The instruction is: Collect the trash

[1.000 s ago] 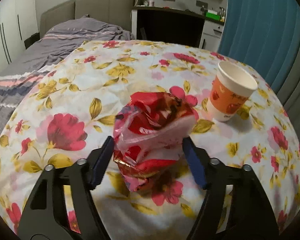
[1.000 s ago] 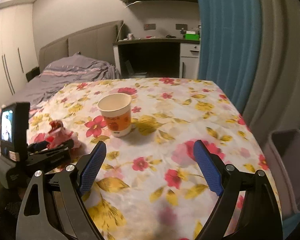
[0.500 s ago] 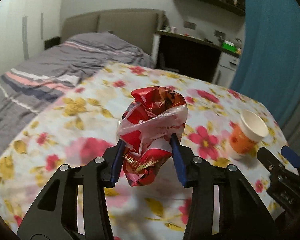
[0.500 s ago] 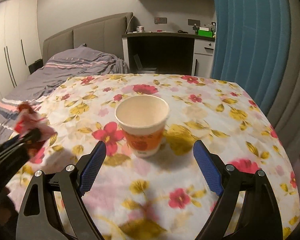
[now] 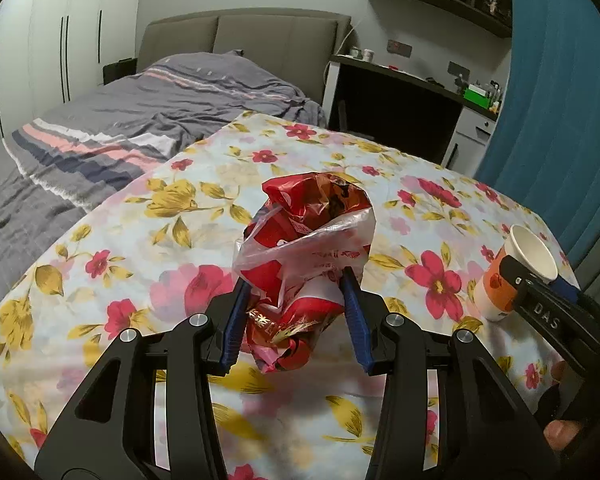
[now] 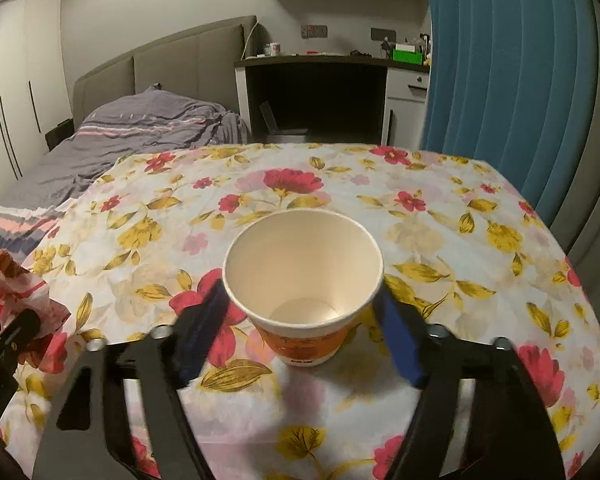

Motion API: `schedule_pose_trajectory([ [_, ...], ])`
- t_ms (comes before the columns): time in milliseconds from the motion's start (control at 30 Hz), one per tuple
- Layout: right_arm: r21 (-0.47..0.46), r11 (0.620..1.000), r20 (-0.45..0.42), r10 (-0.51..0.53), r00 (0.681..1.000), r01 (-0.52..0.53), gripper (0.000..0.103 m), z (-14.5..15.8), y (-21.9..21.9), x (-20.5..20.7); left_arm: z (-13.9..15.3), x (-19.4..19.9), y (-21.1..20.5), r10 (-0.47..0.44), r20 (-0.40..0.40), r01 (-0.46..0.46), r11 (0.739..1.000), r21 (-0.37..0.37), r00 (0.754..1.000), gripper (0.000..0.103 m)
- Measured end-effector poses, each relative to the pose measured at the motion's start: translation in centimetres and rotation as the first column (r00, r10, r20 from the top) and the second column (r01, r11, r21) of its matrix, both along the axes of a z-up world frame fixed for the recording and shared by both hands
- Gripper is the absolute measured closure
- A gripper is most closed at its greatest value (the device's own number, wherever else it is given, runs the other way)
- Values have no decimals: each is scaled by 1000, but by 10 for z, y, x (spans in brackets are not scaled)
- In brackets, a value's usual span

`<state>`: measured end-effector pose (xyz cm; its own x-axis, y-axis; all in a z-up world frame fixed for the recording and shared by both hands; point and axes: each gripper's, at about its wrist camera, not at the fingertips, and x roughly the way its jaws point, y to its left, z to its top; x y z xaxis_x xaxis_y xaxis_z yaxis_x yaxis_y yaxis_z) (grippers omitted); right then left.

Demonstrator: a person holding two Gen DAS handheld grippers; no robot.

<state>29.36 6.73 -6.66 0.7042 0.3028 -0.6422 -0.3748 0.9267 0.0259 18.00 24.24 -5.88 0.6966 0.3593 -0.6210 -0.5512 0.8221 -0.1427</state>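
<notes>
Nearest, the left gripper (image 5: 296, 308) is closed on a crumpled red-and-white plastic wrapper (image 5: 306, 248), pinching its lower half and holding it up clear of the floral tablecloth (image 5: 140, 264), so that piece looks picked up but not yet binned. Further right, the right gripper (image 6: 300, 324) stands wide open with its blue pads on either side of the upright, empty paper cup (image 6: 303, 280), which rests on the cloth, ungrasped. Judging from this, the cup must be gripped and both pieces carried to a bin, which neither view shows; beyond the table lie a grey bed (image 5: 140, 112) and a desk (image 6: 320, 92).
</notes>
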Motion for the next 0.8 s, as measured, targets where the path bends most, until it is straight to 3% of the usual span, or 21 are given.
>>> schedule_pose_trajectory([
  [367, 28, 1000, 27, 1, 1000, -2, 44, 15, -23, -19, 2, 0, -9, -35, 14, 35, 999, 33, 999, 60],
  [800, -8, 1000, 93, -27, 995, 28, 44, 56, -106, -72, 12, 0, -50, -159, 26, 157, 985, 68, 987, 60],
])
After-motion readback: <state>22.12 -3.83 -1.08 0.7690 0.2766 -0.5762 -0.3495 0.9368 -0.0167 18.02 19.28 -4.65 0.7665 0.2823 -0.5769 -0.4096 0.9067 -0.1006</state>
